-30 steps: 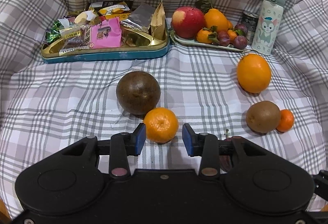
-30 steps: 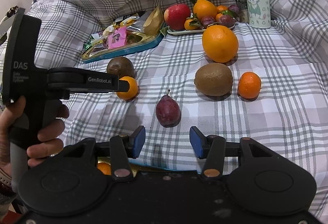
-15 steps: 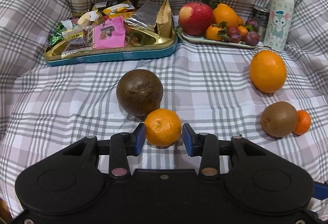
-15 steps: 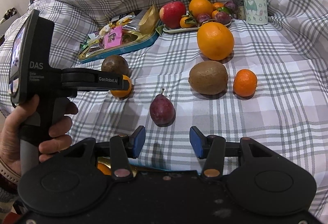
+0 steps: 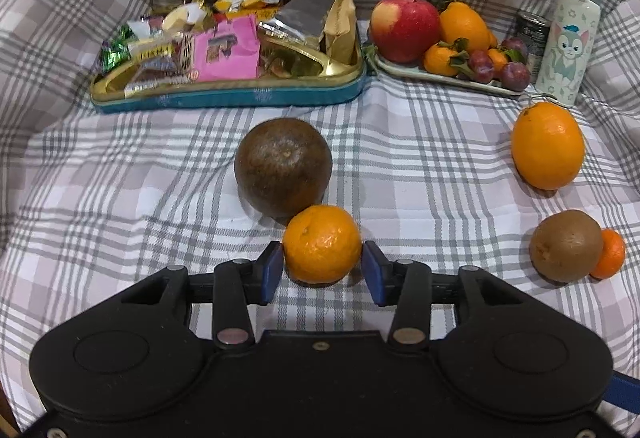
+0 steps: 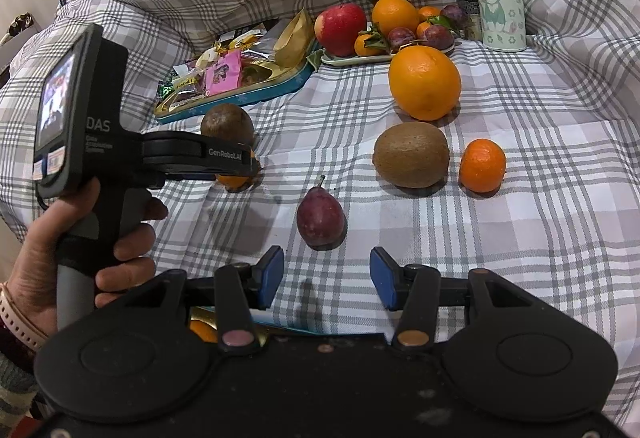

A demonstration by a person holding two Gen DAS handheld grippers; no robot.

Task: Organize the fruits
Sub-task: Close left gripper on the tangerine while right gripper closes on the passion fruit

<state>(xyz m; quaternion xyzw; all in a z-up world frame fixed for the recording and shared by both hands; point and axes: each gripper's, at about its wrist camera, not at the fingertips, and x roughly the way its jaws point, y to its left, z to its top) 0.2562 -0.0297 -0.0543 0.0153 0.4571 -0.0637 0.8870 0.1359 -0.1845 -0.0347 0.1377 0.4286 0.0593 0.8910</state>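
Orange mandarin (image 5: 322, 244) sits between the left gripper (image 5: 322, 272), whose jaws are opening, a round brown fruit (image 5: 283, 166) touching it at eleven o'clock. Right view: the right gripper (image 6: 327, 278) gapes empty, a purple plum (image 6: 320, 218) at twelve.

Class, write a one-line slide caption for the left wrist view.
Left gripper, jaws opening, straddles a mandarin on the plaid cloth, in front of a brown round fruit.
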